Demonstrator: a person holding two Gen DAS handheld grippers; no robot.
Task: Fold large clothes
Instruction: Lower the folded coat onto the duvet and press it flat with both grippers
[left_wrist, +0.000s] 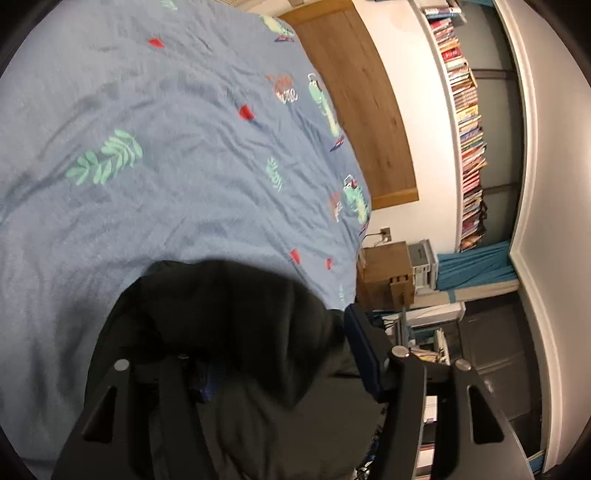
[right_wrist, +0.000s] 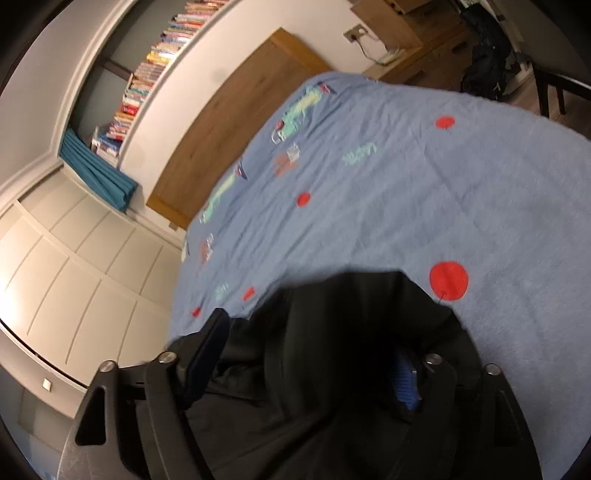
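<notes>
- Black garment (left_wrist: 229, 314) lying bunched near the bed's near edge, on the blue bedspread (left_wrist: 166, 155) printed with leaves, red shapes and green creatures.
- In the left wrist view: garment heaped between the fingers of the left gripper (left_wrist: 273, 354), its rounded top edge resting on the bedspread close to the bed's right side.
- Left gripper standing fairly wide; right finger (left_wrist: 364, 350) bare and clear of the cloth, beside the fabric rather than pressing it; left finger buried under folds, only a glimpse of blue pad showing.
- No clamping on the garment visible there; cloth draped loosely over the gripper's frame.
- In the right wrist view: same garment (right_wrist: 332, 350) spread across the lower middle, reaching up to a large red dot on the bedspread (right_wrist: 406, 184).
- Right gripper (right_wrist: 306, 365) spread wide; left finger (right_wrist: 207, 350) off the cloth's edge near the bed's left side, ribbed blue pad of the other finger (right_wrist: 406, 384) partly sunk in folds.
- Fabric lying slack between the jaws, not pinched.
- Wooden headboard (right_wrist: 240, 110) at the bed's far end against a white wall; shelf of books (left_wrist: 469, 129) high on the wall, teal curtain (right_wrist: 96, 170) below it.
- Both views blurred.
</notes>
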